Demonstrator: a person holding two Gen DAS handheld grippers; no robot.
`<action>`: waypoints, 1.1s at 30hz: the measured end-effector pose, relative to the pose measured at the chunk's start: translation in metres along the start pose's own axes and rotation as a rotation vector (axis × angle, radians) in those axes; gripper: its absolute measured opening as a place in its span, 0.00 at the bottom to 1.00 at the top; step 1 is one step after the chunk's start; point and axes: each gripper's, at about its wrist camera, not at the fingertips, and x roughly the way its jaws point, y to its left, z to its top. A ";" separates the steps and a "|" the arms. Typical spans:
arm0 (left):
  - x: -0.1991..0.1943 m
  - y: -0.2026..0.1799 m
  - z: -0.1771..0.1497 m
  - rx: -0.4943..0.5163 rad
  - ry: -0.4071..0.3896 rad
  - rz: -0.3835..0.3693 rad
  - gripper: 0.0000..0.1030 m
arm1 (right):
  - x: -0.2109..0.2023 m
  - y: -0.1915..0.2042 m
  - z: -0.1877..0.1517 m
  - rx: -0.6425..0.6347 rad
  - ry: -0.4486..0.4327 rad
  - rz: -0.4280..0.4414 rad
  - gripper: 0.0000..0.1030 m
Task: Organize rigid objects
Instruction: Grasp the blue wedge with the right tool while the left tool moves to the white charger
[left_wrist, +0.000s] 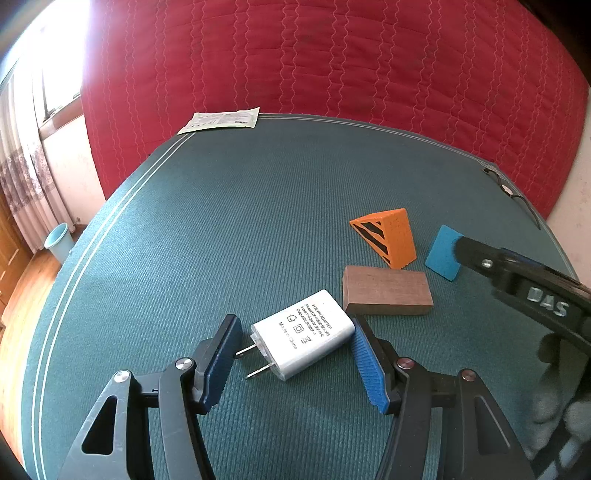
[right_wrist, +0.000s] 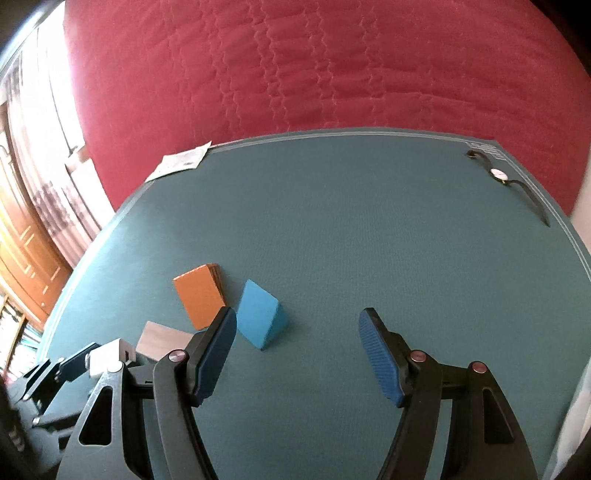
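Left gripper (left_wrist: 295, 350): jaws stand partly open around a white power adapter (left_wrist: 304, 334) lying flat on the green mat (left_wrist: 221, 221) that covers the tabletop. The right-hand pad (left_wrist: 367, 365) appears to touch the adapter's far corner; the left-hand pad stands clear of the body, beside the two metal prongs, which point toward it. The adapter is therefore bracketed, not clamped.

Right gripper (right_wrist: 297, 332): jaws stand open with only bare mat between them; nothing is held. Its left finger (right_wrist: 216, 350) lies just beside the blue wedge (right_wrist: 258, 314), overlapping the wedge's edge in the right wrist view; contact cannot be confirmed. In the left wrist view this gripper's tip sits in front of the same blue wedge.

Other task items: an orange wedge (left_wrist: 386, 236) with black stripes on one face stands just left of the blue wedge. A brown wooden block (left_wrist: 386, 291) lies flat in front of the orange wedge, close beside the adapter.

Periphery: a wristwatch (right_wrist: 498, 173) lies near the mat's far right corner, a printed packet (left_wrist: 221, 120) at the far left corner. A red quilted cover (left_wrist: 332, 55) fills the background.
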 end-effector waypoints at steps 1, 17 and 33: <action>0.000 0.000 0.000 -0.001 0.000 0.000 0.61 | 0.005 0.004 0.001 -0.003 0.004 -0.003 0.68; 0.000 0.000 -0.001 -0.003 0.000 -0.001 0.62 | 0.023 0.010 0.002 -0.081 0.056 -0.110 0.68; 0.000 0.002 -0.001 -0.004 0.000 0.000 0.62 | 0.027 0.015 0.006 -0.164 0.065 -0.082 0.58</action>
